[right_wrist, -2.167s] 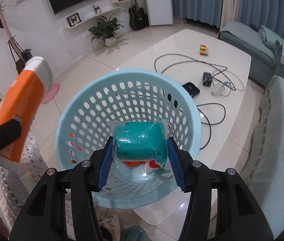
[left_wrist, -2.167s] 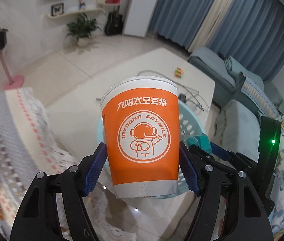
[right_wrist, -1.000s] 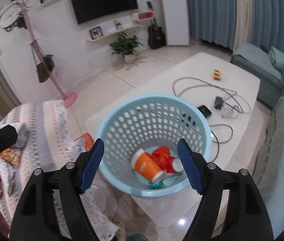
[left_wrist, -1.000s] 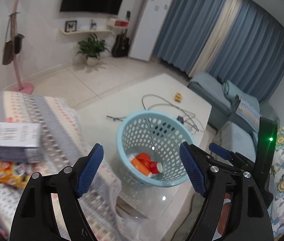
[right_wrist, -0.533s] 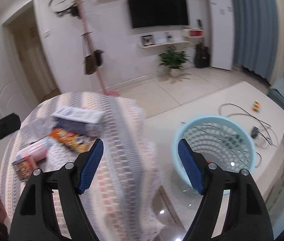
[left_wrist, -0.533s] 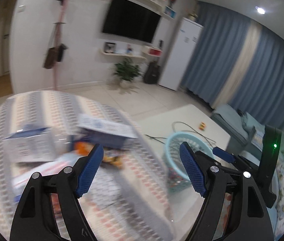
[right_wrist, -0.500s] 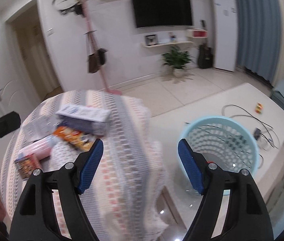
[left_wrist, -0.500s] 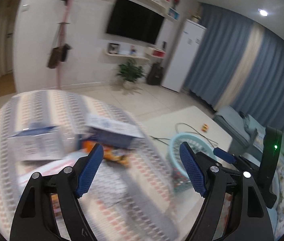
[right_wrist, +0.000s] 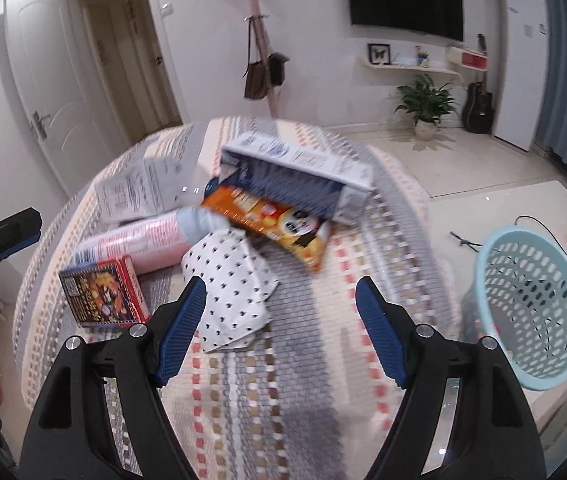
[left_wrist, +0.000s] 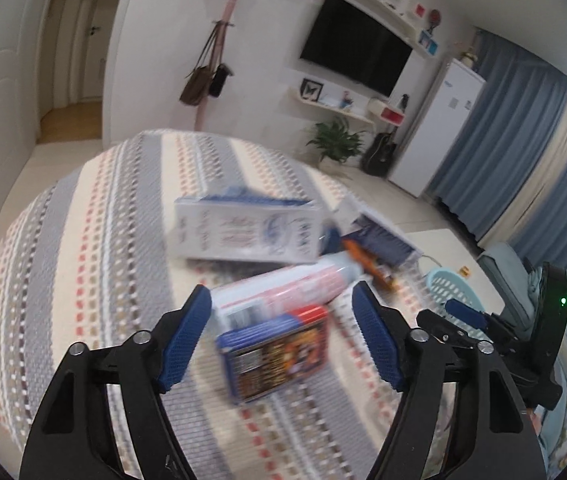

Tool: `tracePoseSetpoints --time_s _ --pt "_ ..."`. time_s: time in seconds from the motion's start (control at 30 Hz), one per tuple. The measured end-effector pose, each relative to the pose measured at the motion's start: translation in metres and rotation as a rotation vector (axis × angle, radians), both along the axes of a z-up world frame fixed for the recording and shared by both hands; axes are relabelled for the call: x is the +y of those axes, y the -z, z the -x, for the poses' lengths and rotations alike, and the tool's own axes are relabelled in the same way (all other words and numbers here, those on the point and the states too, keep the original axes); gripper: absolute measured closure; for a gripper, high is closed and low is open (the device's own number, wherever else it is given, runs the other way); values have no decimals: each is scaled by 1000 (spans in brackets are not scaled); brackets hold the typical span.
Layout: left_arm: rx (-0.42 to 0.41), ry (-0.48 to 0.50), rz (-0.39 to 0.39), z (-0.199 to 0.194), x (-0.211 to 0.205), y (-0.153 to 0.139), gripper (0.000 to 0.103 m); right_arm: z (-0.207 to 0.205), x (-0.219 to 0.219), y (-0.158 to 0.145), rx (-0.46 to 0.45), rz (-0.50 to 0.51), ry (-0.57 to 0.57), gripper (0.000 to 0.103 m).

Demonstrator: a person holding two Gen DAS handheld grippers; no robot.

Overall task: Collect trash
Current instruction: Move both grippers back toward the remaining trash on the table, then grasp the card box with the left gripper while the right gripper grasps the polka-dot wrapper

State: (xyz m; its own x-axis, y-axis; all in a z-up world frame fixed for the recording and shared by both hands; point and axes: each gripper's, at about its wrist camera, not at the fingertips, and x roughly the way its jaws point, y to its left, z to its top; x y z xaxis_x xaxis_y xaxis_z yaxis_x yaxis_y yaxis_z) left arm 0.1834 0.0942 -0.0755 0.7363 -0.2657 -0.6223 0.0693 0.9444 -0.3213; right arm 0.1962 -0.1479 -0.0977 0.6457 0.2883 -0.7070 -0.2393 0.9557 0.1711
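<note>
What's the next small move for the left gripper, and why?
Probably ease the left gripper down around the small red-and-blue box and close. Its jaws are open and empty, the box lies between the fingertips on the striped cloth, nearest of the trash, with the pink can just behind.

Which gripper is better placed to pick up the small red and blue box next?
Probably the left gripper. Its open jaws already frame the red and blue box, which lies straight ahead. For the right gripper, also open, the box lies off to its left, and the spotted paper is nearer.
</note>
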Motion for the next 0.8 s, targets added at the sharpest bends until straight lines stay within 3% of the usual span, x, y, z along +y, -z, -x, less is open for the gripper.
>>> tracePoseSetpoints --time_s 0.07,0.37,0.43,0.5,0.77,0.8 --pt "16 -8 0 -1 6 10 37 -5 8 8 13 18 -6 30" --pt "68 59 24 -9 2 32 64 -21 38 22 59 36 -92 30" --pt "80 75 25 -10 -1 36 73 -22 44 25 69 53 -104 36" --pt "97 90 20 -9 -6 40 74 -24 49 28 86 61 -117 43" --pt "189 191 16 8 -29 60 74 -19 42 34 110 58 -131 77" --pt "188 199 5 11 -33 61 68 -17 39 34 110 57 -127 80"
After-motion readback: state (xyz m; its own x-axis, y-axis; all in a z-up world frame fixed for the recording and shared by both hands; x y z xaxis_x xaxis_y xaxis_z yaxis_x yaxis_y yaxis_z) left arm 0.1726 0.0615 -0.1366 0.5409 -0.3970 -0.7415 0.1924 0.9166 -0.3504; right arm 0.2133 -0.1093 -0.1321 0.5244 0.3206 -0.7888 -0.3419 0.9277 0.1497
